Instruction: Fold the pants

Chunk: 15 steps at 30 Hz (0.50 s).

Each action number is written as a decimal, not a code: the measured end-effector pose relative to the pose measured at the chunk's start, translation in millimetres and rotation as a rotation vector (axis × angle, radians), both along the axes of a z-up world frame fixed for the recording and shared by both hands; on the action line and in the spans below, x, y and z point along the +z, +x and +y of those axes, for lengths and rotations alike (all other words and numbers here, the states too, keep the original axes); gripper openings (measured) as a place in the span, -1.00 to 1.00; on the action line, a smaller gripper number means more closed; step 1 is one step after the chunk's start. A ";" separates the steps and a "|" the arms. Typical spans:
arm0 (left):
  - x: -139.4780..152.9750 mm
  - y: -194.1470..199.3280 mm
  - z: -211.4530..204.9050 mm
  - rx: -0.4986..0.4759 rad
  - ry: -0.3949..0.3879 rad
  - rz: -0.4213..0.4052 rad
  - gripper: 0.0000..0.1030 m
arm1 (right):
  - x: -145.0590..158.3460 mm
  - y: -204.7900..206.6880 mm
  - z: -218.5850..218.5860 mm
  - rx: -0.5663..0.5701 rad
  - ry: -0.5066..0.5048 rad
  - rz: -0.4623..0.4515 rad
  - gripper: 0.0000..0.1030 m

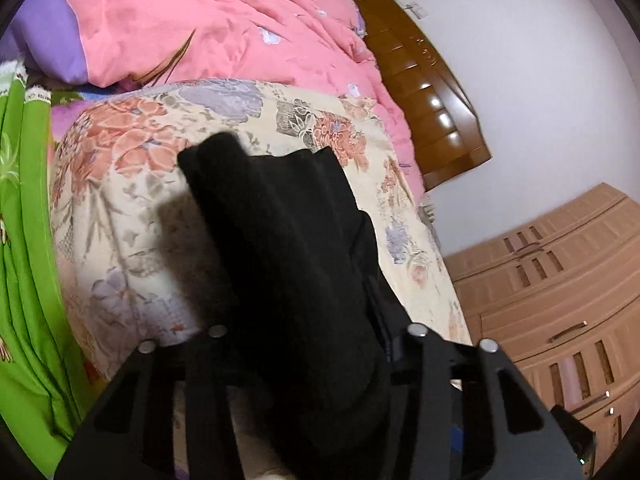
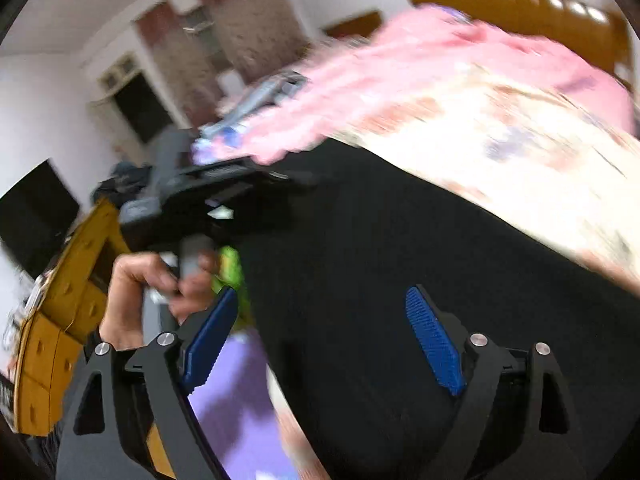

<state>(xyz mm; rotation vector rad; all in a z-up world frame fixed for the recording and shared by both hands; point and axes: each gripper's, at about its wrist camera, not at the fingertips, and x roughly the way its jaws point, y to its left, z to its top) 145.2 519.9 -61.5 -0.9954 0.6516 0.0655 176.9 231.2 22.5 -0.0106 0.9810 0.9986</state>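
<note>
Black fabric pants (image 1: 288,248) hang bunched between my left gripper's (image 1: 312,360) fingers, which look clamped on them, though the cloth hides the pads. They drape onto the cream floral bedspread (image 1: 120,208), below the pink quilt (image 1: 208,28). My right gripper (image 2: 324,340) stands wide open over the pants (image 2: 400,248), blue ribbed pads (image 2: 434,340) apart; that view is blurred, with my left hand (image 2: 136,292) alongside

Left tool (image 1: 312,360) clamped on black cloth; right tool (image 2: 324,344) spread wide.
</note>
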 end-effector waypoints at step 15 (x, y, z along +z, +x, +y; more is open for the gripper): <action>145.6 -37.8 -229.2 -0.250 0.600 -0.330 -0.30 | 5.4 16.0 -239.2 -0.468 0.285 0.068 0.51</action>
